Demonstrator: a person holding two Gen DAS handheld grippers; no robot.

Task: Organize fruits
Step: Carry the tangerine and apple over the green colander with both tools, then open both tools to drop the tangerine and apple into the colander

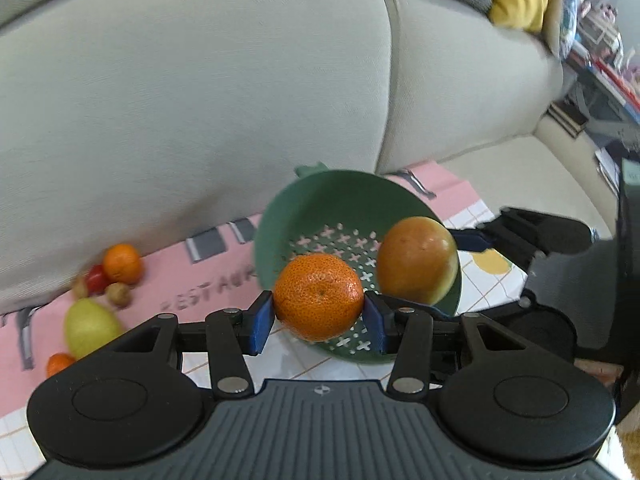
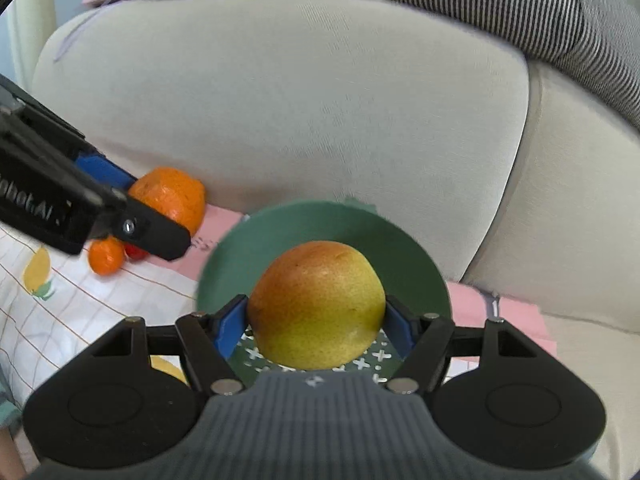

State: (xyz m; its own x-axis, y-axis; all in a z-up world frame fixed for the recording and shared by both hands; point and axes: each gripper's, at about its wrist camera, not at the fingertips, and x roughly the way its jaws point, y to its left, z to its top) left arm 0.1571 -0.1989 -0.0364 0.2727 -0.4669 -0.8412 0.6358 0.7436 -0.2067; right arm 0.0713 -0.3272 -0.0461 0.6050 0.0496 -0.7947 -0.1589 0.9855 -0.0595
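My left gripper clamps dimpled round orange mandarin, frame centre; right gripper clamps yellow-red pear. Both poised over perforated green plastic colander, I judge for dropping in.

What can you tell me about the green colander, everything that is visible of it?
The green colander is a round, deep bowl that looks like matte plastic. Its bottom is pierced with small cross-shaped holes, and a small tab sticks out from the far rim. It stands on the pink and white cloth in front of the sofa cushion. No fruit can be seen lying in it. The orange in the left gripper and the pear in the right gripper are in front of it, hiding part of the bowl.
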